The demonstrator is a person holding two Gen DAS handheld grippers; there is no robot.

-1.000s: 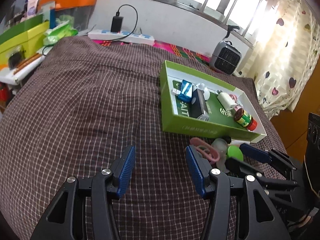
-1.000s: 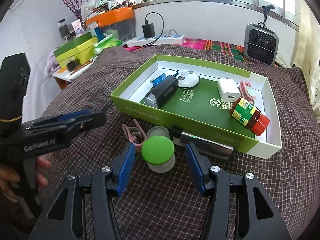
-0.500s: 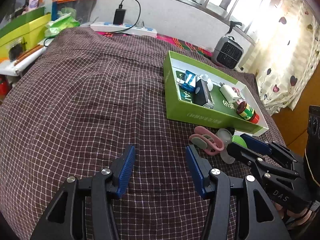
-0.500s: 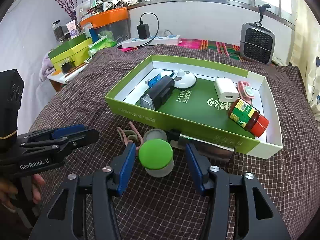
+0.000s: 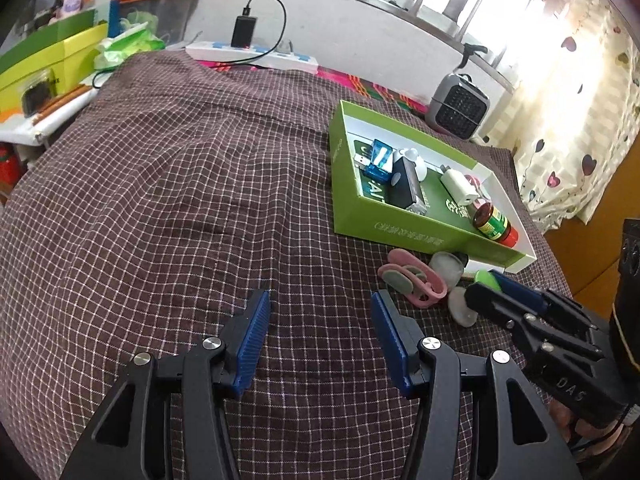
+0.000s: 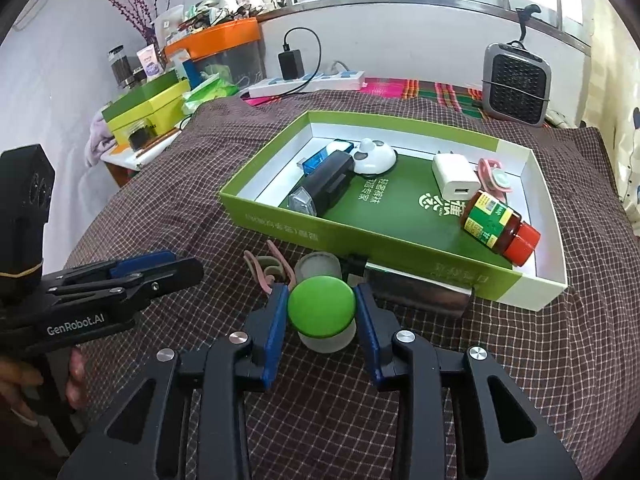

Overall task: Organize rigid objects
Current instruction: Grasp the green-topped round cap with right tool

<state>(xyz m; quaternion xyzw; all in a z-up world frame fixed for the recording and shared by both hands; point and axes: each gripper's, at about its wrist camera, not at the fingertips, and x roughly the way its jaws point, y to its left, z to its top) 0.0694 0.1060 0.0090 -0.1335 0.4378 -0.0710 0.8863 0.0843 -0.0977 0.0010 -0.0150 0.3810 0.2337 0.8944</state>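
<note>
A green-lidded frosted jar stands on the checked cloth in front of the green box. My right gripper is shut on the jar's green lid, both pads touching it. Behind the jar lie a pink clip, a small frosted cup and a metal piece. The box holds a red-capped bottle, a white charger, a black device and a blue USB stick. My left gripper is open and empty over bare cloth, left of the pink clip.
A small grey heater stands at the back right. A power strip with a charger lies at the far edge. Yellow-green boxes and an orange bin sit on a side table at left. The cloth's edge drops off at left.
My right gripper has moved forward and closed from open onto the green-lidded jar. My left gripper has drawn back to the left, away from the pink clip.
</note>
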